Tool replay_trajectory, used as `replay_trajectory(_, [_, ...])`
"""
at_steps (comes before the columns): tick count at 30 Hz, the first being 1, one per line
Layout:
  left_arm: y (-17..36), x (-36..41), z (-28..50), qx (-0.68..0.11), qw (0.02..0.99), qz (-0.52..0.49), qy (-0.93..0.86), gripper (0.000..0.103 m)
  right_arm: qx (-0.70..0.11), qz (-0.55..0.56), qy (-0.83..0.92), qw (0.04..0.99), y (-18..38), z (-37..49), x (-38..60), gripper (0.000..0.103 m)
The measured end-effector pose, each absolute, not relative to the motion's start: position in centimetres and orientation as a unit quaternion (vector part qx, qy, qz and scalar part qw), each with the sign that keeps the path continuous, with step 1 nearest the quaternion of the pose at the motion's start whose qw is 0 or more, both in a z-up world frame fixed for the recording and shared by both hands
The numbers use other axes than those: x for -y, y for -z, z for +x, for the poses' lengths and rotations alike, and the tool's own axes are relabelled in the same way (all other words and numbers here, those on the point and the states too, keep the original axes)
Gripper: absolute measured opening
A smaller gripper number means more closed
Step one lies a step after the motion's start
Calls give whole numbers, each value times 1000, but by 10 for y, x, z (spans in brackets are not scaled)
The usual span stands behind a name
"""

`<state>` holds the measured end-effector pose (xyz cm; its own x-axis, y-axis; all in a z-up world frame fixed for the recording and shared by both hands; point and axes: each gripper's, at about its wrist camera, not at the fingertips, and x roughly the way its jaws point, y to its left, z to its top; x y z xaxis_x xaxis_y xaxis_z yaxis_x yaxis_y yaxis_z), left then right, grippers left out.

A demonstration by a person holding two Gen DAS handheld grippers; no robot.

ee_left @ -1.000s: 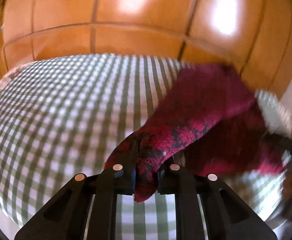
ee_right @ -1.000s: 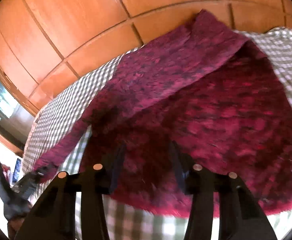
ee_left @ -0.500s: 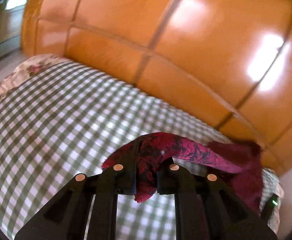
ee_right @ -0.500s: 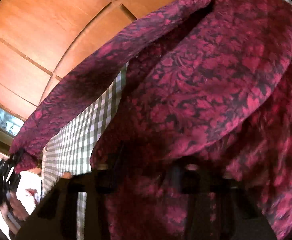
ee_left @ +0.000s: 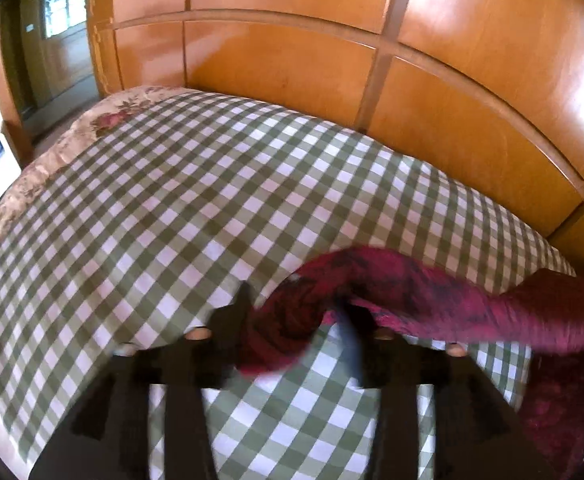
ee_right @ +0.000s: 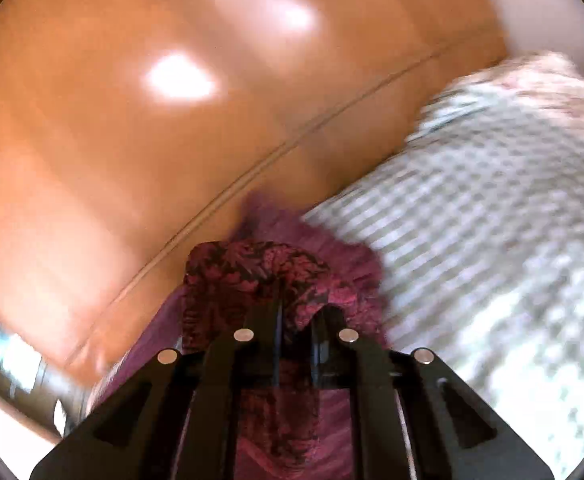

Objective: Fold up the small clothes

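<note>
A dark red patterned garment (ee_left: pixel 432 296) lies across the green-and-white checked bed cover (ee_left: pixel 172 200), with one sleeve stretched toward my left gripper (ee_left: pixel 294 320). Its jaws are opening: the sleeve end hangs loose between the two blurred fingers, and the pads stand clear of it. In the right wrist view, my right gripper (ee_right: pixel 298 324) is shut on a bunched fold of the same garment (ee_right: pixel 252 268), which drapes over and below the fingers. The rest of the garment is hidden behind that fold.
Glossy orange wooden wardrobe panels (ee_left: pixel 292 60) rise right behind the bed and fill most of the right wrist view (ee_right: pixel 132 160). The checked cover (ee_right: pixel 492 220) spreads to the right there, blurred. A floral bed edge (ee_left: pixel 108 120) and a doorway (ee_left: pixel 60 40) sit at the far left.
My left jaws were pinching the sleeve end and have now parted. My right gripper went from open over the garment to shut on a fold, and swung toward the wardrobe.
</note>
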<state>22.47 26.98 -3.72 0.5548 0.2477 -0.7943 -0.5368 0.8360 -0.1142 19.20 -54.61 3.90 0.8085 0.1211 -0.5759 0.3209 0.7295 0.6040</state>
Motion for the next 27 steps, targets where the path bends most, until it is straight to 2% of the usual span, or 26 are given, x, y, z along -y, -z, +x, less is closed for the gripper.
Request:
replay_trajectory(1, [35, -270, 222, -410, 865, -174, -230, 61, -302, 364, 87, 877, -37, 192, 565, 10])
replay_trajectory(3, [30, -269, 217, -407, 868, -170, -227, 62, -302, 365, 144, 869, -30, 196, 602, 10])
replay_trajectory(4, [27, -267, 212, -409, 870, -161, -225, 65, -306, 370, 159, 863, -25, 200, 614, 11])
replay_trajectory(6, [22, -261, 203, -410, 872, -151, -221, 70, -315, 380, 192, 848, -11, 204, 640, 18])
replay_trajectory(7, [18, -256, 195, -406, 877, -148, -209, 70, -318, 400, 197, 837, -4, 204, 651, 35])
replay_trajectory(8, [15, -251, 186, -401, 883, -144, -195, 70, -321, 429, 187, 823, 6, 203, 659, 68])
replay_trajectory(10, [9, -237, 166, -390, 895, -119, -182, 70, -325, 470, 173, 802, 21, 204, 663, 101])
replay_trajectory(12, [5, -226, 143, -378, 903, -104, -176, 72, -307, 476, 194, 801, 23, 184, 669, 101])
replay_trajectory(13, [5, -224, 130, -371, 906, -104, -178, 80, -305, 479, 192, 801, 23, 177, 668, 101])
replay_trajectory(15, [6, -226, 113, -360, 907, -113, -186, 85, -309, 482, 209, 793, 23, 157, 670, 101])
replay_trajectory(18, [12, -228, 85, -357, 904, -145, -184, 85, -310, 468, 213, 800, 19, 126, 663, 101])
replay_trajectory(23, [24, -194, 60, -361, 906, -217, -35, 84, -387, 388, 76, 833, 27, 113, 595, 101])
replay_trajectory(27, [45, -142, 83, -407, 882, -224, 81, 84, -458, 330, -41, 824, 44, 114, 501, 92])
